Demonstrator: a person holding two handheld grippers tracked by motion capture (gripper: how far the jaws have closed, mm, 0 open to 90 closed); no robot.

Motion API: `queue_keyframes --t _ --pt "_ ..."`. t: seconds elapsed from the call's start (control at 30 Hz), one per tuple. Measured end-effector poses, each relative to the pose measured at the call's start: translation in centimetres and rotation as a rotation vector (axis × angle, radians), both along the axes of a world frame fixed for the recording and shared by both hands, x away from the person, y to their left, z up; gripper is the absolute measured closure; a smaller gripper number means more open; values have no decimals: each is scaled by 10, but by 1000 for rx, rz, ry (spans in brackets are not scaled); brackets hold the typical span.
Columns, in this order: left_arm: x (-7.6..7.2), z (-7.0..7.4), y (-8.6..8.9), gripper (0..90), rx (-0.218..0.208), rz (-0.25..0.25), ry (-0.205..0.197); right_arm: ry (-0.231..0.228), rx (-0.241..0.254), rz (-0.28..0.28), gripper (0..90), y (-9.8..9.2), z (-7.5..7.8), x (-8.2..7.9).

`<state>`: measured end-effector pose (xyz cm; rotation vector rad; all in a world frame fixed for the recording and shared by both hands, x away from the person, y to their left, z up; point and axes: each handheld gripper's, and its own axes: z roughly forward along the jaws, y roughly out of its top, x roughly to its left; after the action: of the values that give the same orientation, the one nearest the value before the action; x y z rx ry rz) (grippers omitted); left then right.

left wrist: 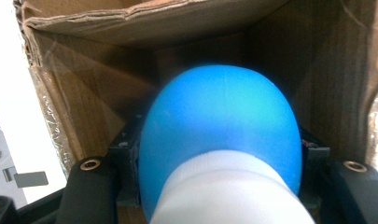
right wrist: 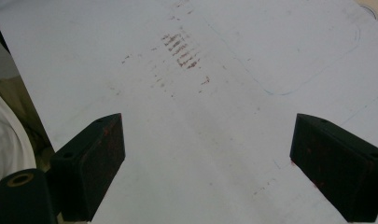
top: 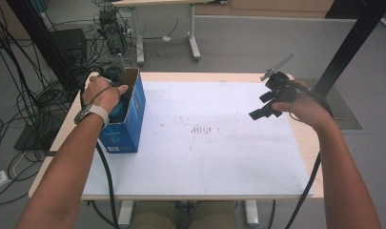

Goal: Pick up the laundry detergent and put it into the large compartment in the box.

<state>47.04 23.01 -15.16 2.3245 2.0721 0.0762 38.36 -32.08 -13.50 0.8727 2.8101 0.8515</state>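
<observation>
Item: blue-and-white bottle point(left wrist: 219, 154), clamped in our left gripper point(top: 118, 102) inside the cardboard box point(top: 133, 112) at the table's point(top: 205, 162) nine o'clock, long axis pointing into the box; our right gripper point(top: 267, 106) hangs wide open, empty, at three o'clock.

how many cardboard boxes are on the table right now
1. The blue cardboard box stands at the table's left edge, with the left gripper inside holding a blue and white object.

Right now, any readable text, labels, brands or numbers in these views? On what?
Nothing legible.
Blue box: pale print low on its front face, too small and blurred to read.
White table sheet: brown smudges, not writing.
Blue and white object in the left gripper: no print visible.
</observation>
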Motion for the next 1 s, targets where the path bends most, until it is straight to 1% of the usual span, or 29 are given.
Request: queue_keyframes --t 0.23,0.4,1.0 --pt "-1 0 0 370 -1 -1 -4 -1 0 -8 102 -2 0 -2" --pt "0 0 1 370 -2 -3 0 -1 2 -8 102 -2 -1 -2" --pt "-1 0 1 369 -3 -2 -7 -1 1 -8 102 -4 -1 -3"
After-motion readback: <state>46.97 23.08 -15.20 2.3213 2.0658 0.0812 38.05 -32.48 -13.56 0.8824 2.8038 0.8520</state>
